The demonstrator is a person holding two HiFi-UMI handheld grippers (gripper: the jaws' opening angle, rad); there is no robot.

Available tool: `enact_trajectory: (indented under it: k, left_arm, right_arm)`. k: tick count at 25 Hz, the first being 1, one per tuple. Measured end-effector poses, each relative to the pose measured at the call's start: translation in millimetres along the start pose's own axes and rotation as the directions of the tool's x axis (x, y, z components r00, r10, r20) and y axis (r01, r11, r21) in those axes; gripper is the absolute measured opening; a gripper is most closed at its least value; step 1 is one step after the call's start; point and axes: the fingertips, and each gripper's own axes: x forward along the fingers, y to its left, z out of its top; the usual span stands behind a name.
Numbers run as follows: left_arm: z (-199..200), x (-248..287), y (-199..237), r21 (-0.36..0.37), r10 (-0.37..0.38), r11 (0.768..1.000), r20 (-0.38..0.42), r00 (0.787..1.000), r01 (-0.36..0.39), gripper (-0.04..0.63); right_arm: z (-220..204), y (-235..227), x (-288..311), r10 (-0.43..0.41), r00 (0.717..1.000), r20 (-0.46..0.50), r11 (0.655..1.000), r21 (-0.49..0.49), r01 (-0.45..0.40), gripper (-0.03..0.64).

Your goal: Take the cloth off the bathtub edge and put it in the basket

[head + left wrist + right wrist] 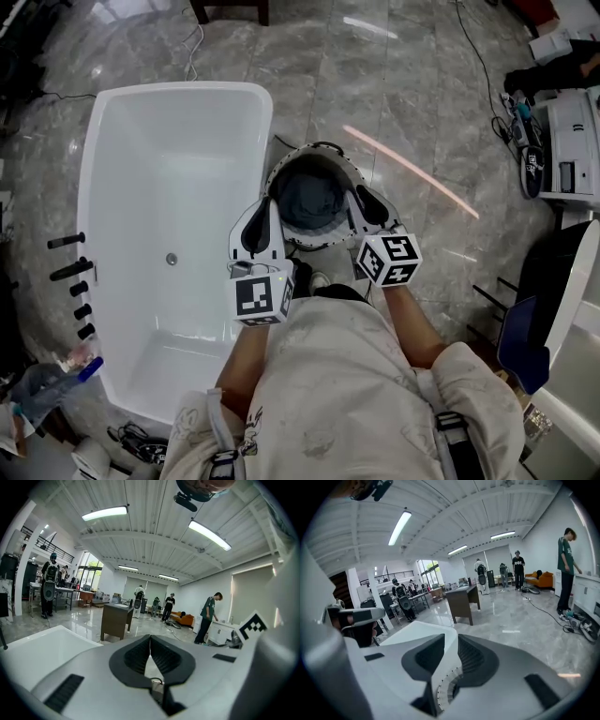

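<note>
the dark blue-grey cloth [312,200] lies bunched in the round white perforated basket [309,152] beside the white bathtub [187,91], the left gripper [150,639] closed on nothing, the right gripper [450,640] narrowly parted, empty.

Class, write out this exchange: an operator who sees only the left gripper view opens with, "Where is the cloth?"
Observer: The dark cloth lies inside the basket, beside the bathtub.
Operator: Is any cloth on the bathtub edge?
Observer: None shows on its rim in the head view.
Operator: And the right gripper?
Observer: The right gripper is over the basket, jaws apart, nothing between them.
</note>
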Motion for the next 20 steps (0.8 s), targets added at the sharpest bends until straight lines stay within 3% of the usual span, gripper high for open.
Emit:
enact_trajectory:
  k: [5, 11, 16, 20]
  left_arm:
    - [16.3, -7.8, -7.9, 0.023, -0.001, 1.000, 0.031, 1.000, 0.000, 0.005]
    - [43.3, -11.9, -13.1, 0.073, 0.018, 0.997, 0.088, 0.996, -0.024, 0.005]
    - [74.4, -15.8, -14.8, 0.125, 0.022, 0.991, 0.152, 0.988, -0.042, 0.005]
    - [100.4, -26.8, -18.5, 0.156, 0.026, 0.986, 0.212, 0.977, -0.060, 0.005]
  right_arm:
    - [50.2, 11.5, -24.9, 0.009, 0.991, 0.133, 0.996, -0.084, 0.002, 0.069]
    - [104.9, 18.0, -54.1, 0.018, 0.959, 0.285, 0.987, -0.159, 0.029, 0.067]
    - [150.9, 22.0, -71.9, 0.027, 0.911, 0.413, 0.958, -0.271, 0.094, 0.067]
    - [187.8, 27.6, -91.9, 0.043, 0.865, 0.500, 0.955, -0.274, 0.111, 0.067]
